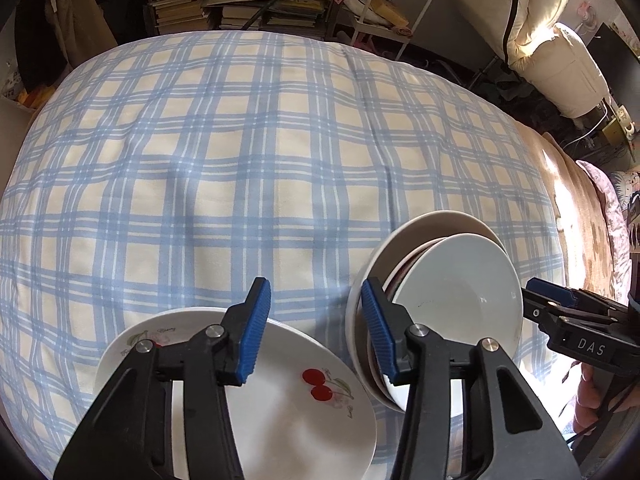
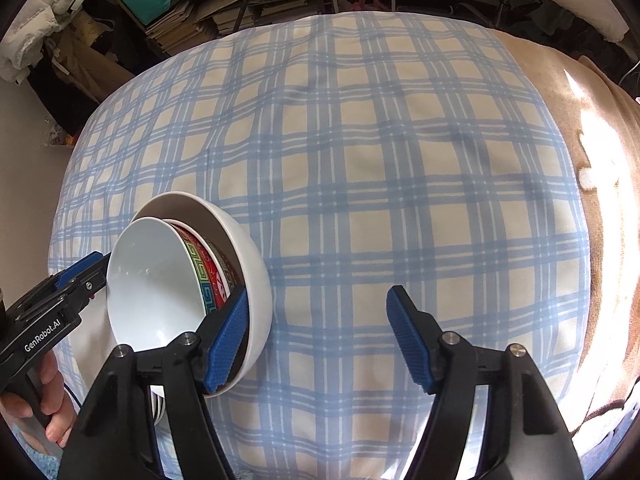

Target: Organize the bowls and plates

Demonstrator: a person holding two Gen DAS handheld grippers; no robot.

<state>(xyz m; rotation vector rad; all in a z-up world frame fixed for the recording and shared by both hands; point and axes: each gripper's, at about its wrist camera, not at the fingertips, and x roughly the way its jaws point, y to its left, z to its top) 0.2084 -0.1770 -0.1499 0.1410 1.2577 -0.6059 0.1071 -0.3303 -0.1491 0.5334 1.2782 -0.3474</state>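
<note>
A stack of nested bowls (image 1: 460,292) lies tilted on the blue plaid cloth (image 1: 240,160): a white bowl on top, a patterned red and green bowl (image 2: 208,276) under it, a large white bowl (image 2: 248,264) outermost. A white plate with cherries (image 1: 296,404) lies left of the stack. My left gripper (image 1: 316,332) is open above the plate, its right finger next to the stack. My right gripper (image 2: 316,340) is open and empty, its left finger against the bowl stack's right side. The right gripper also shows in the left wrist view (image 1: 560,304).
Shelves of books (image 1: 240,0) and a white rack (image 1: 392,0) stand beyond the far edge. A tan blanket (image 2: 592,140) covers the right side. A cream cushion (image 1: 560,52) lies at the far right. Open plaid cloth stretches ahead of both grippers.
</note>
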